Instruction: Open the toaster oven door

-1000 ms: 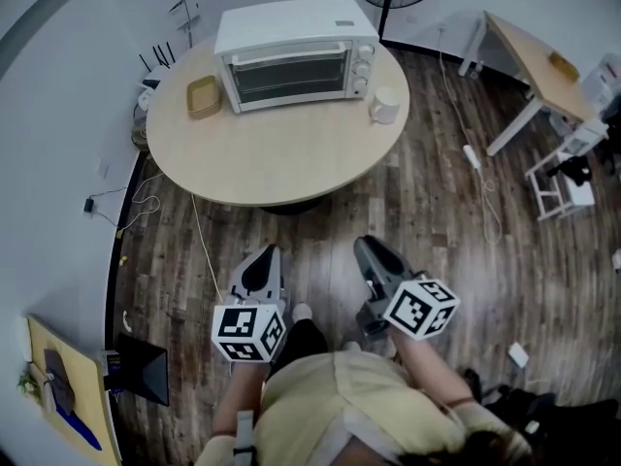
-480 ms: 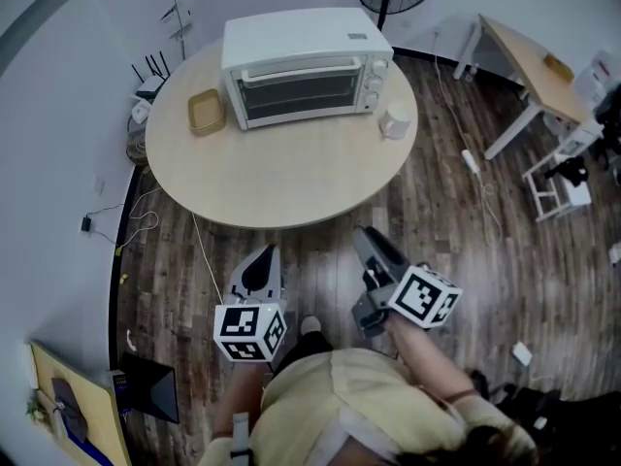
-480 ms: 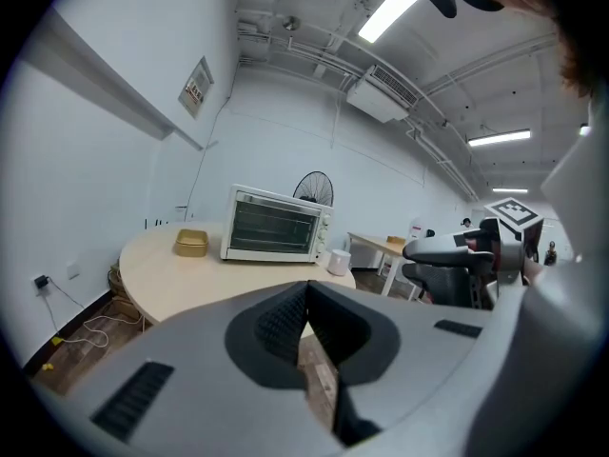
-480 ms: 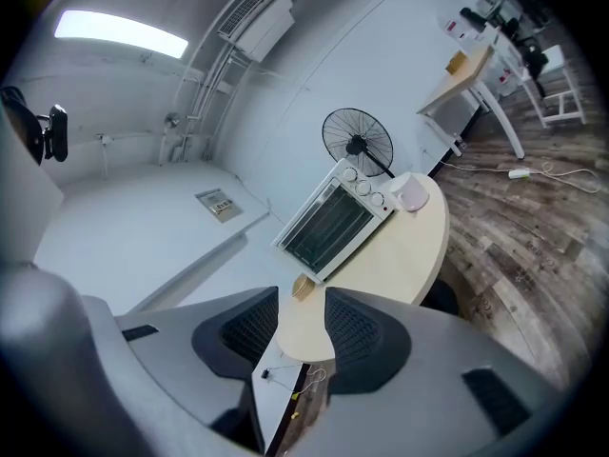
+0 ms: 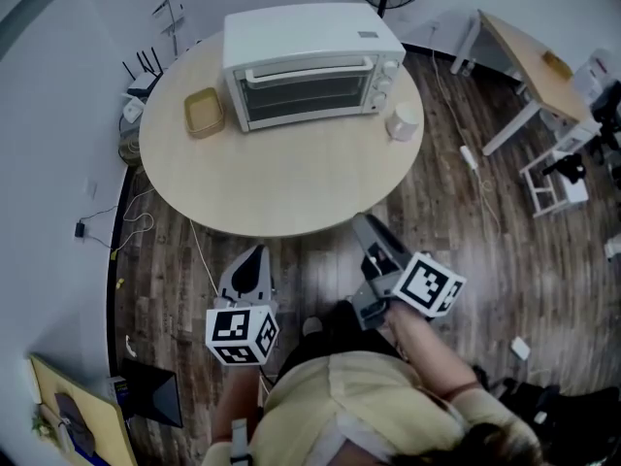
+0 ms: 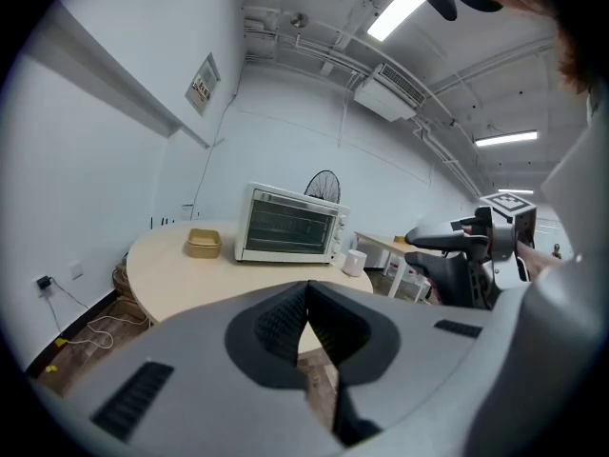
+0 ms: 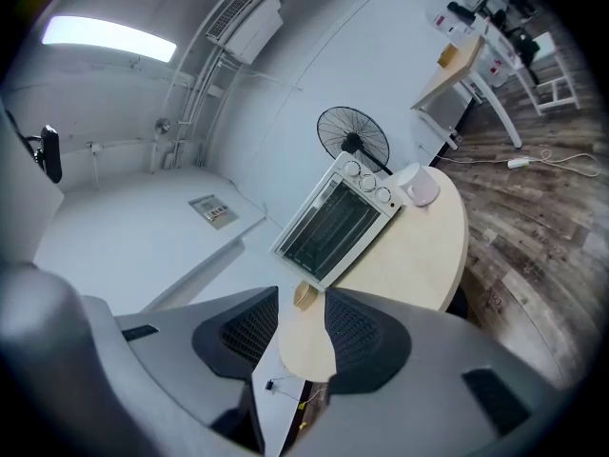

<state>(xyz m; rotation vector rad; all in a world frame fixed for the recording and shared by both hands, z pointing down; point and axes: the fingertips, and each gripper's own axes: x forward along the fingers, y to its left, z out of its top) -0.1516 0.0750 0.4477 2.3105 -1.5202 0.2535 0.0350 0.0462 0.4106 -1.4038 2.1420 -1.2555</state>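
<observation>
On the far part of the round, pale wooden table (image 5: 281, 197), a shallow tan tray (image 5: 204, 113) lies at the left. Just beside it stands the toaster oven (image 5: 310, 64) — a white box whose door is shut. The door has a dark glass window with rack wires showing behind it and a pale handle bar along its top edge; a column of knobs sits at its right end. A white cup (image 5: 403, 121) stands right of the oven.

Short of the table's near edge, over the wood floor, the left gripper (image 5: 254, 253) has its jaws pressed together on nothing. The right gripper (image 5: 367, 226) is empty too — its jaws have just been opening and stand well apart.
</observation>
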